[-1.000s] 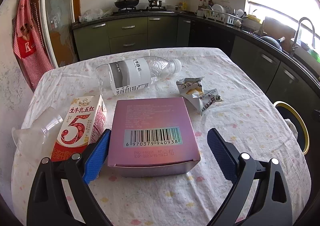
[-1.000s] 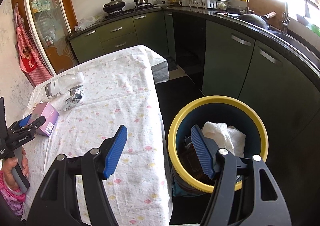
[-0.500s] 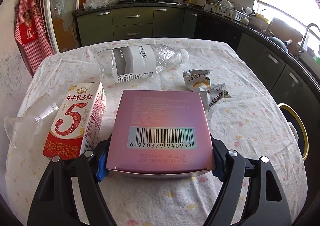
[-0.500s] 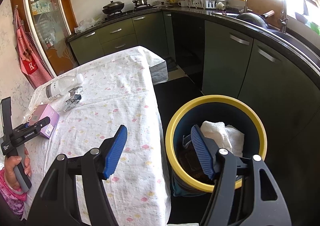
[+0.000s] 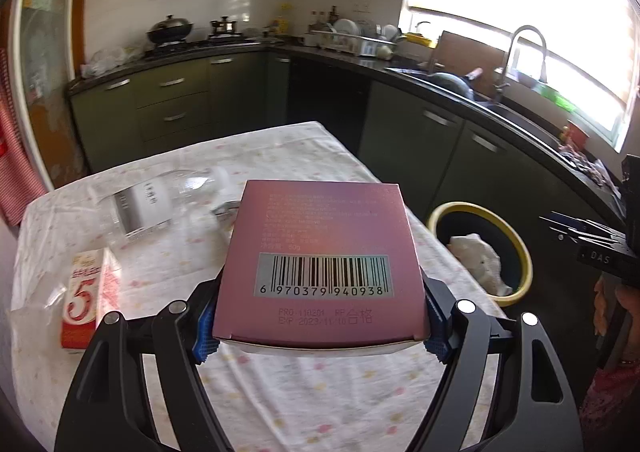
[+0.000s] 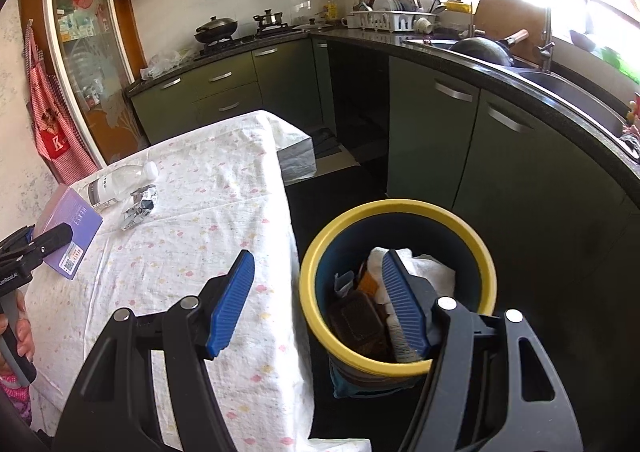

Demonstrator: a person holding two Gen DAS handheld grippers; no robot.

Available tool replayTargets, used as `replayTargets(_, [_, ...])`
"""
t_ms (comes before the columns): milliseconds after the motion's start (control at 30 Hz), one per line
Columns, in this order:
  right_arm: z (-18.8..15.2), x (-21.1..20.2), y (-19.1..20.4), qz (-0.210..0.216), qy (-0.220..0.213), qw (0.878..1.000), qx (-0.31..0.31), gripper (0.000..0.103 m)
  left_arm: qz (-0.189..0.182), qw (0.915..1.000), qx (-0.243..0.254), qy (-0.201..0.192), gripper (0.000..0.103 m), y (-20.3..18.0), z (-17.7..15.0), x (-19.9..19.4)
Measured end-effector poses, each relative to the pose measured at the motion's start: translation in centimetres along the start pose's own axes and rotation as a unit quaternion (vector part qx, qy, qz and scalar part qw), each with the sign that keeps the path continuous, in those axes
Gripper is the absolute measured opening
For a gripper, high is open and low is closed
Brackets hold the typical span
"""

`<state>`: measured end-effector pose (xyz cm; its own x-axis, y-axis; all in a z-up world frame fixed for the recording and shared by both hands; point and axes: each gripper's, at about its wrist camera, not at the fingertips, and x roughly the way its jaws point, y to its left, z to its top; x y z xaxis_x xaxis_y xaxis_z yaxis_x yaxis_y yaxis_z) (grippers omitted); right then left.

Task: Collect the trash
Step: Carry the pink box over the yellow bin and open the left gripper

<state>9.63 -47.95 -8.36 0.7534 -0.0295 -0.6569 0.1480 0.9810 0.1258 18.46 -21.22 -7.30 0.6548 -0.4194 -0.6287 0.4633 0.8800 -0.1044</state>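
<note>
A pink box (image 5: 324, 252) with a barcode hangs above the table, and my left gripper (image 5: 320, 336) is shut on its two sides. The right wrist view shows the same box (image 6: 70, 223) at the far left, tilted, in the left gripper (image 6: 36, 248). A yellow-rimmed bin (image 6: 400, 207) stands on the floor beside the table's right edge, with a white rag and other trash inside. My right gripper (image 6: 316, 304) is open and holds nothing, above the gap between table edge and bin. In the left wrist view the bin (image 5: 520, 248) lies right of the box.
On the flowered tablecloth (image 6: 208, 211) lie a clear plastic bottle (image 5: 148, 203), a red-and-white milk carton (image 5: 86, 296), a crumpled wrapper (image 6: 140, 205) and a clear plastic cup (image 5: 36, 308). Dark green cabinets (image 6: 432, 123) and a counter with a sink line the far and right sides.
My left gripper closed on the pink box, then lifted it off the table and swung right, so the bin came into view. The right gripper shifted a little and stayed open.
</note>
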Motion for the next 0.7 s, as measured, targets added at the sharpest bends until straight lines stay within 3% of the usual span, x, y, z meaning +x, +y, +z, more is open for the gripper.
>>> replayTargets(133, [-0.6, -2.0, -3.4, -0.027, -0.016, 0.999, 0.028, 0.063, -0.068, 0.9966, 0.042, 0.018, 0.077, -6.0, 1.5, 2.6])
replayTargets(333, [-2.6, -3.7, -8.0, -0.053, -0.013, 0.996, 0.069, 0.063, -0.138, 0.9841, 0.095, 0.058, 0.077, -15.4, 3.2, 8.9])
replayTargets(567, [-4.5, -4.5, -11.4, -0.067, -0.013, 0.991, 0.111, 0.063, -0.159, 0.9760, 0.116, 0.093, 0.079, -22.1, 4.2, 17.0])
replayTargets(700, [-4.6, -4.2, -11.7, -0.068, -0.008, 0.991, 0.115, 0.063, -0.157, 0.9777, 0.112, 0.082, 0.086, -21.8, 4.6, 16.8])
